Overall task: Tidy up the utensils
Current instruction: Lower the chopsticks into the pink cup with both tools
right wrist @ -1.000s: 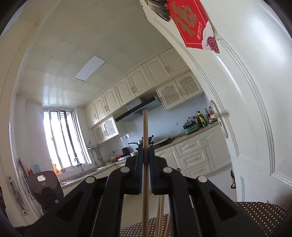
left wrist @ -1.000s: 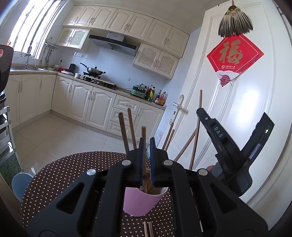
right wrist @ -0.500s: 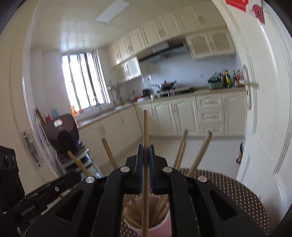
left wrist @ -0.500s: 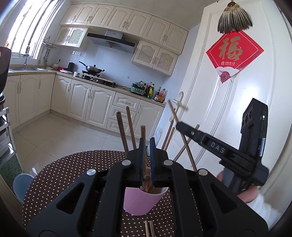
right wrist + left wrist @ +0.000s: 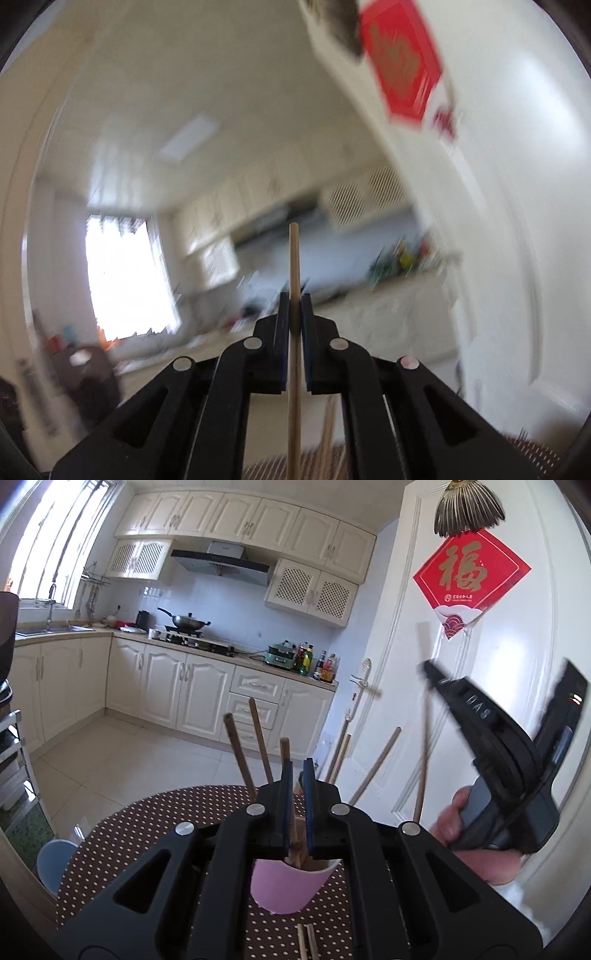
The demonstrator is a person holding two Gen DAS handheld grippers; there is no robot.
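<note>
One chopstick is pinched upright in the right gripper beside the pink cup, whose rim the left gripper clamps, so a hasty swing could knock the leaning chopsticks out.

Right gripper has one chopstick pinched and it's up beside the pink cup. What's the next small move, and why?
Probably swing the right gripper back over the pink cup and lower the chopstick in: it stands off to the cup's side, where other chopsticks already stand.
</note>
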